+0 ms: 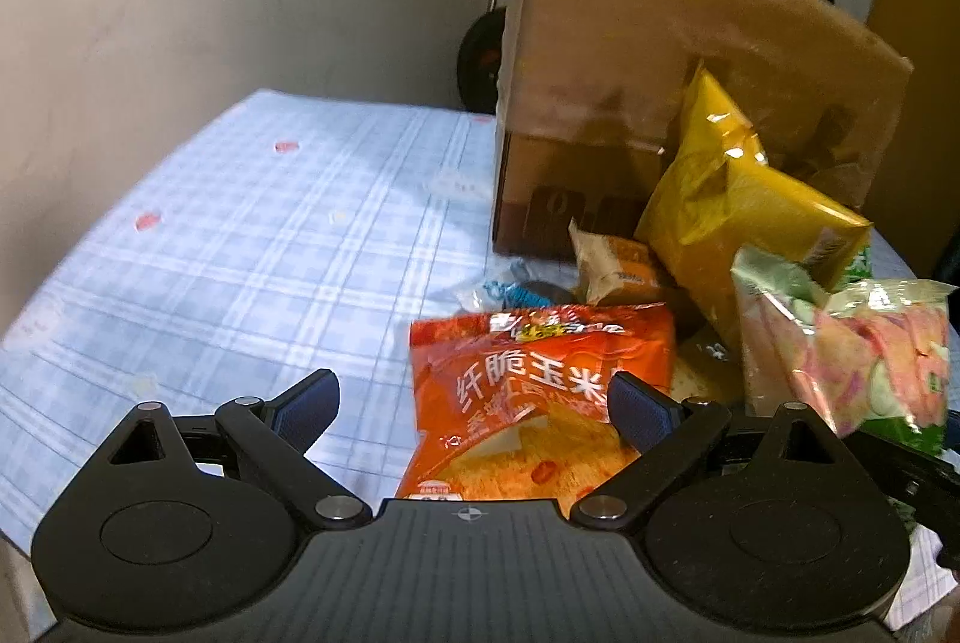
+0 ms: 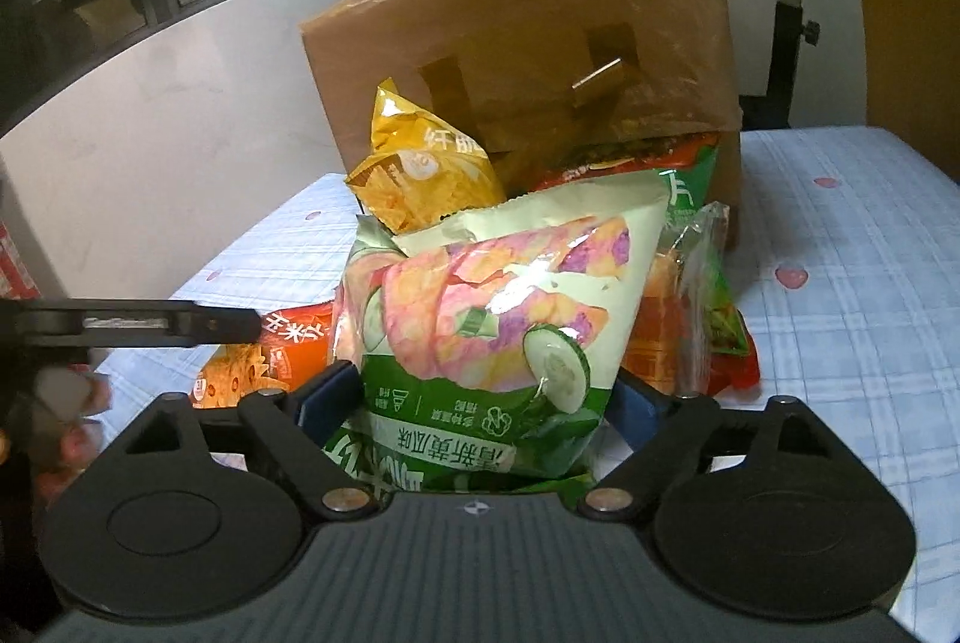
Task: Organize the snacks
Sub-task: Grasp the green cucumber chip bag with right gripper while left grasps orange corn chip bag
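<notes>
The red bag point(image 1: 540, 397) carries big white characters, 纤脆玉米, across its front, with a smaller yellow logo above them too blurred to read. From the right wrist view the same bag point(image 2: 288, 343) shows 玉米 turned on its side. The yellow bag point(image 2: 420, 163) bears white 纤脆, the rest cut off by its fold. The green bag point(image 2: 480, 343) is upside down; on its green band I make out 清新黄瓜味, beside small lines of print too fine to read. Behind it a green-edged packet point(image 2: 684, 187) shows a white 片. Dark print low on the box point(image 1: 558, 211) is illegible.
</notes>
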`<action>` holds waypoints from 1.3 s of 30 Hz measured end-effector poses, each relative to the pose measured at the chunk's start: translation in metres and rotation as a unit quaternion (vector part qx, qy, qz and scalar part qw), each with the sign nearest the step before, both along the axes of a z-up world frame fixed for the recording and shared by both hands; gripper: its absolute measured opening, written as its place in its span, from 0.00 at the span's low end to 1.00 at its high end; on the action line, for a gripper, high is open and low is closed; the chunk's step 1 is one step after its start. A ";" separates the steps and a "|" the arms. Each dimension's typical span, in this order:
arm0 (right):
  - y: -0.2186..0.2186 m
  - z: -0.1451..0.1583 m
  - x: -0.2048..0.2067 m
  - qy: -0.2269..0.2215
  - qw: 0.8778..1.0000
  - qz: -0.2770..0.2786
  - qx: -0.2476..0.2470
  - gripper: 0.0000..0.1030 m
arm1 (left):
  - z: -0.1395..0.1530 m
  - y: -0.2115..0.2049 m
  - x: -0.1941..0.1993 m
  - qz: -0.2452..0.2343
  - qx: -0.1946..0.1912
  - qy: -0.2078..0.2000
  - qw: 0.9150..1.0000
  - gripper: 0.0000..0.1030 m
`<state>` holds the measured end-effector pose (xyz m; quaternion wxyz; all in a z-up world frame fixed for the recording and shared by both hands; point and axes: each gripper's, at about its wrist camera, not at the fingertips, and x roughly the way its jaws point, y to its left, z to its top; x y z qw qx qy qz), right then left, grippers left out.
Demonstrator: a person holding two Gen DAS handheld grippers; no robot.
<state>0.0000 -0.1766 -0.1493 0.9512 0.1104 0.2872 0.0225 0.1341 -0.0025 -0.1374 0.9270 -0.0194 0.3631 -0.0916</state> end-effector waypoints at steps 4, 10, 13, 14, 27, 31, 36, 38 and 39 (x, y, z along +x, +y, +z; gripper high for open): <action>-0.002 -0.002 0.001 -0.002 1.000 0.002 0.004 0.85 | -0.012 0.005 0.002 -0.003 -0.026 0.015 1.000 0.95; -0.005 -0.006 0.002 -0.002 1.000 0.002 0.015 0.88 | -0.024 0.002 0.001 -0.013 -0.025 0.019 0.999 0.96; -0.006 -0.007 0.002 -0.003 1.000 0.002 0.020 0.88 | -0.026 0.003 0.002 -0.012 -0.027 0.019 0.999 0.97; -0.007 -0.007 0.002 -0.003 1.000 0.002 0.022 0.88 | -0.027 0.005 0.003 -0.009 -0.032 0.020 0.999 0.97; -0.009 -0.010 0.003 -0.003 0.999 0.007 0.051 0.80 | -0.020 0.001 -0.016 -0.041 -0.031 -0.005 0.999 0.63; -0.006 -0.005 0.001 -0.011 0.998 0.016 0.052 0.71 | -0.013 0.000 -0.022 -0.046 -0.022 -0.014 0.999 0.59; -0.007 0.001 -0.006 -0.024 0.998 0.015 0.049 0.70 | 0.004 0.006 -0.030 -0.034 -0.019 -0.046 0.998 0.58; -0.007 0.006 -0.010 -0.034 0.998 0.015 0.052 0.70 | 0.011 0.010 -0.034 -0.028 -0.018 -0.059 0.998 0.58; -0.007 0.008 -0.012 -0.038 0.998 0.015 0.051 0.70 | 0.015 0.012 -0.037 -0.023 -0.016 -0.066 0.997 0.58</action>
